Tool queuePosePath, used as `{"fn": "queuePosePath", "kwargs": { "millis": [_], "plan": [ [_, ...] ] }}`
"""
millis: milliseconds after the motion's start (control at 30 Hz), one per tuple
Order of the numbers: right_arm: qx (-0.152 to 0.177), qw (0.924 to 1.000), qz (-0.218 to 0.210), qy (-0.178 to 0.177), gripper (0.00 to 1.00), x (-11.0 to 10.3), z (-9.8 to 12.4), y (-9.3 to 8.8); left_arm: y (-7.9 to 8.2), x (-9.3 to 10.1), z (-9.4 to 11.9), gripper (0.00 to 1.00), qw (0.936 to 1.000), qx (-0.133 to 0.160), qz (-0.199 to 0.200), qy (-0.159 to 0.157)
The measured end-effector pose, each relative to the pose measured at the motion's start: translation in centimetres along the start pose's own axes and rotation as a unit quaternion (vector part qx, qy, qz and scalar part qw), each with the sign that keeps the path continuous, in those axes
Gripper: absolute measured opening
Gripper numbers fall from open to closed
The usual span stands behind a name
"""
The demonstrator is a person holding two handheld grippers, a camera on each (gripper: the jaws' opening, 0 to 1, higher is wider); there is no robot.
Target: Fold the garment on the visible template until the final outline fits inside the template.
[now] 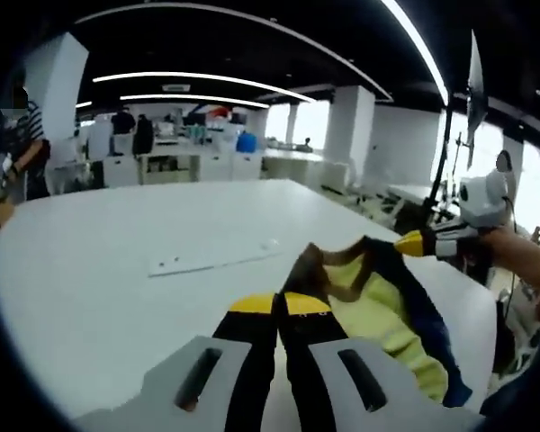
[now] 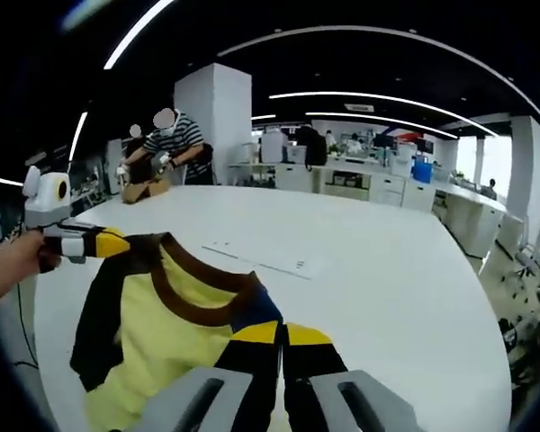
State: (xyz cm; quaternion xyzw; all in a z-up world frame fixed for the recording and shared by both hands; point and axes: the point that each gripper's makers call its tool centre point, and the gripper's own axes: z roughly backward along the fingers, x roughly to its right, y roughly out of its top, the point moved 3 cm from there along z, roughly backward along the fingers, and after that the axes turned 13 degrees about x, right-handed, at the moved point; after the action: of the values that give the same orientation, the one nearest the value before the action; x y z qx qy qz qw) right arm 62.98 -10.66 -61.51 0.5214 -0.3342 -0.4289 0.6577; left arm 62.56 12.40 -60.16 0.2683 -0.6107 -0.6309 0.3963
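Currently the step in hand appears to be the spread: the shirt is held up by its shoulders, not yet laid on the template, and no fold is made.

1. Tabletop (image 2: 405, 270): one, white, round-edged. All places below are given relative to it.
2. Shirt (image 2: 171, 333): one, yellow body, brown collar, dark sleeves. It hangs over the near edge of the tabletop, stretched between the two grippers, largely lifted off the surface.
3. Template (image 2: 265, 258): one pale flat sheet lying toward the middle of the tabletop, beyond the shirt and apart from it.
4. Right gripper (image 2: 279, 335): one. Jaws narrow, closed on the shirt's shoulder by the collar.
5. Left gripper (image 1: 279, 304): one. Jaws narrow, closed on the opposite shoulder (image 1: 319, 265).

Next move, as judged: carry both grippers forward together over the tabletop, keep the cloth taut, and lower the shirt flat onto the template before releasing. The collar should land square to the template's long edge.

Other people stand behind the tabletop.
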Motion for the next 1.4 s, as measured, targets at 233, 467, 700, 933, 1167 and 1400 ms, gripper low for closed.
{"fn": "queuePosePath", "kwargs": {
  "millis": [233, 467, 700, 933, 1167, 1400],
  "plan": [
    [0.015, 0.9994, 0.003, -0.03, 0.0, 1.6, -2.8, -0.6, -1.3, -1.8, -2.5, 0.0, 0.9995, 0.004, 0.012, 0.029],
    [0.005, 0.9989, 0.0, -0.047, 0.0, 2.9, -5.6, -2.4, -3.2, -3.3, -4.9, 0.0, 0.9984, 0.006, -0.005, 0.055],
    [-0.02, 0.9983, -0.008, -0.054, 0.0, 3.9, -7.9, -4.9, -5.1, -4.5, -6.8, 0.0, 0.9969, -0.01, -0.03, 0.072],
    [-0.046, 0.9973, -0.007, -0.056, 0.0, 4.5, -9.5, -7.4, -7.2, -5.3, -8.5, 0.0, 0.9965, -0.031, -0.034, 0.07],
    [-0.061, 0.9962, -0.019, -0.059, 0.0, 4.9, -10.4, -8.8, -9.3, -6.2, -9.3, 0.0, 0.9945, -0.059, -0.051, 0.07],
    [-0.075, 0.9957, -0.024, -0.05, 0.0, 4.7, -10.8, -8.8, -10.1, -6.7, -9.4, 0.0, 0.9935, -0.072, -0.045, 0.076]
  ]
}}
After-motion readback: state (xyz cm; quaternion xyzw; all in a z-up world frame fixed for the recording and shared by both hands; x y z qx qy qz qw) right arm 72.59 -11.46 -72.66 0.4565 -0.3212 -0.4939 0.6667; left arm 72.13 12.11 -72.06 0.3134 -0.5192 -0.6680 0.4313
